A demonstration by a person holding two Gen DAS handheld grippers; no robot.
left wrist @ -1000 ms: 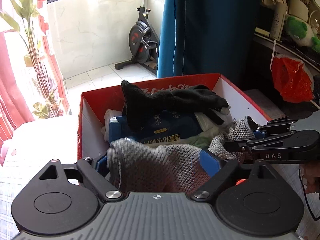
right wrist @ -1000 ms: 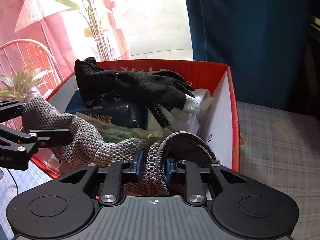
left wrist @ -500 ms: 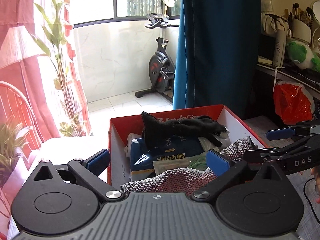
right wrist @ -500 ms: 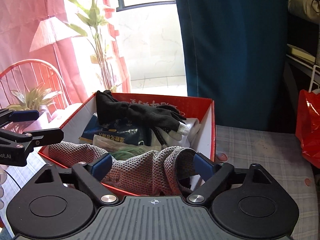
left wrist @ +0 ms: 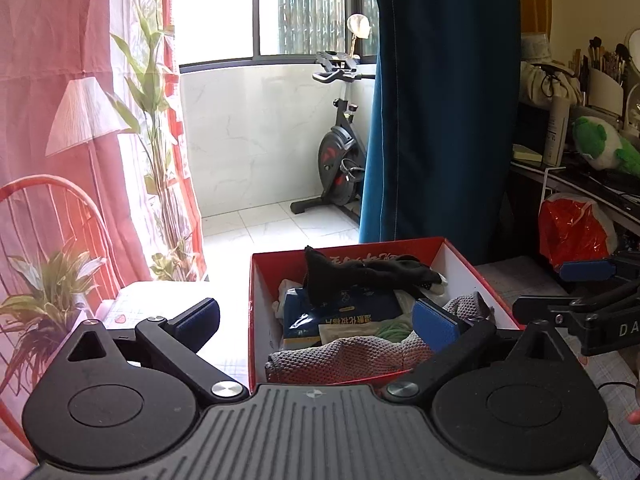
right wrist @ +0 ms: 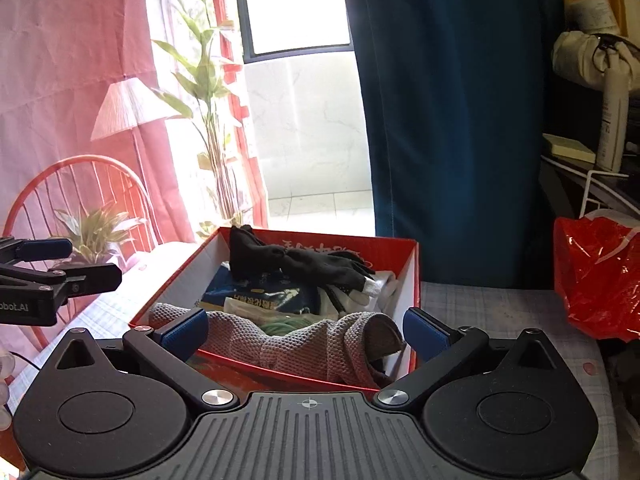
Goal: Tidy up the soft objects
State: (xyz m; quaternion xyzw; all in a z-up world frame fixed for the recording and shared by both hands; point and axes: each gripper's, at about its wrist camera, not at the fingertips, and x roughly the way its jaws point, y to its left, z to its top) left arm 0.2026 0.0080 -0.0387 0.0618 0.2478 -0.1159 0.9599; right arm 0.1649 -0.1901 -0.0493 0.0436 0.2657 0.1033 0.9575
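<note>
Both of your grippers have their jaws spread wide with nothing between the pads. The right one's jaws have just been opening further, and the grey knitted cloth lies clear of them.

From the left wrist view, your left gripper [left wrist: 316, 318] hangs above the near left corner of the red box [left wrist: 460, 268]. Its left blue pad sits outside the box wall; its right pad hangs over the contents. The grey knitted cloth [left wrist: 344, 360] is draped along the near edge of the box, apart from both pads. Behind it lie a blue packet [left wrist: 344, 312] and a black glove [left wrist: 360, 276] stretched across the top of the pile. Your right gripper [left wrist: 584, 292] reaches in from the right edge, just beside the box. An exercise bike [left wrist: 340, 152] stands beyond, by a blue curtain [left wrist: 440, 100].

From the right wrist view, your right gripper [right wrist: 306, 332] is above the near side of the red box [right wrist: 412, 276], pads well apart. The grey knitted cloth [right wrist: 312, 348] spills over the near rim between them, touching neither. The black glove [right wrist: 296, 264] rests on the blue packet [right wrist: 260, 292]. Your left gripper [right wrist: 60, 264] shows at the left edge. A red plastic bag [right wrist: 600, 272] sits to the right of the box.
</note>
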